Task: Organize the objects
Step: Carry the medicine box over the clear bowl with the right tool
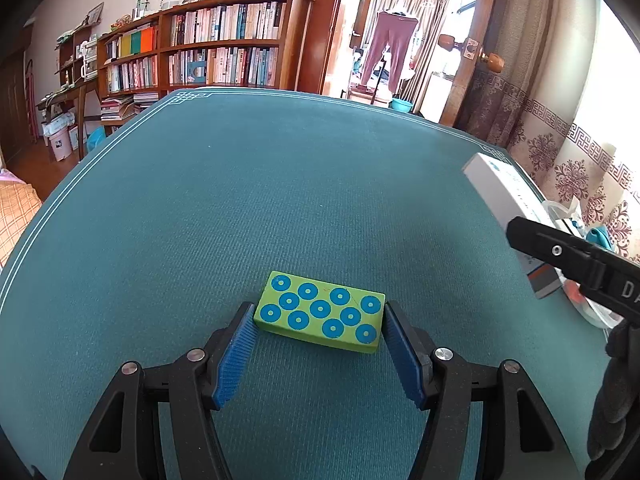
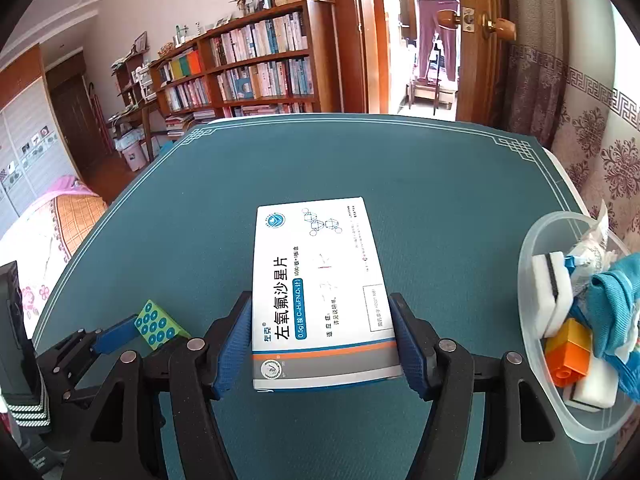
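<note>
Left wrist: one green block [image 1: 322, 312], ten blue dots, tool [image 1: 318, 334] gripping it

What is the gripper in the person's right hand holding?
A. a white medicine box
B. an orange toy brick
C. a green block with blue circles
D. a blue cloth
A: the right wrist view shows the right gripper with its blue pads pressed against both long sides of the white medicine box, while the green block sits in the left gripper instead.

left gripper [image 1: 319, 334] jaws clamp green block [image 1: 322, 312].
</note>
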The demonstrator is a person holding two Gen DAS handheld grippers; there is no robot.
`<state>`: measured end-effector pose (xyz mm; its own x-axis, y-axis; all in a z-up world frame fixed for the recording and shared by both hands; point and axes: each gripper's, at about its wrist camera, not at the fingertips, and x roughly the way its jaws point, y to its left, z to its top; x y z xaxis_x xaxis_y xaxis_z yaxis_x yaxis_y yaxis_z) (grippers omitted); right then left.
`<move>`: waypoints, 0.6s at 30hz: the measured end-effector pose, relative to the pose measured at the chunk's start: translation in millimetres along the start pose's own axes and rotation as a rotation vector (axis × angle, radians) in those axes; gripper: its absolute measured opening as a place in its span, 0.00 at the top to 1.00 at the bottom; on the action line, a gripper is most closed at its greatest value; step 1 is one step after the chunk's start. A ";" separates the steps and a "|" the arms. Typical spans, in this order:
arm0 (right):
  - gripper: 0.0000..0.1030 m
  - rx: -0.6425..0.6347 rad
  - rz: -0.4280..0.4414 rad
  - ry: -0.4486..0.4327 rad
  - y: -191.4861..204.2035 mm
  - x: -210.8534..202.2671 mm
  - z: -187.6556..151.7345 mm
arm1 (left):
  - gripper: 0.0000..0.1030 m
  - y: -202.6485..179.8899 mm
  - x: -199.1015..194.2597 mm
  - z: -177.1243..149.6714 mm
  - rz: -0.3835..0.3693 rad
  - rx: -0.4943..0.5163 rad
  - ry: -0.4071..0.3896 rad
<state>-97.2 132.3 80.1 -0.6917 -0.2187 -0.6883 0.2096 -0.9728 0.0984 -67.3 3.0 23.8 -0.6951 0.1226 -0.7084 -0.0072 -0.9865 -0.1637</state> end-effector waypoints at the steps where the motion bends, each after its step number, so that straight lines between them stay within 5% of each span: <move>1: 0.36 0.009 -0.007 -0.009 -4.3 -5.5 -0.9 | 0.35 -0.1 -0.1 -0.4 0.000 0.002 0.000; 18: 0.36 0.195 -0.214 -0.097 -96.7 -86.5 -14.8 | 0.35 -0.9 1.0 -3.8 -0.006 0.001 0.007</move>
<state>-47.4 246.4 119.5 -0.7709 -0.0046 -0.6370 -0.0776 -0.9918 0.1011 -65.3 4.4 20.6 -0.6900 0.1291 -0.7122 -0.0122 -0.9859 -0.1670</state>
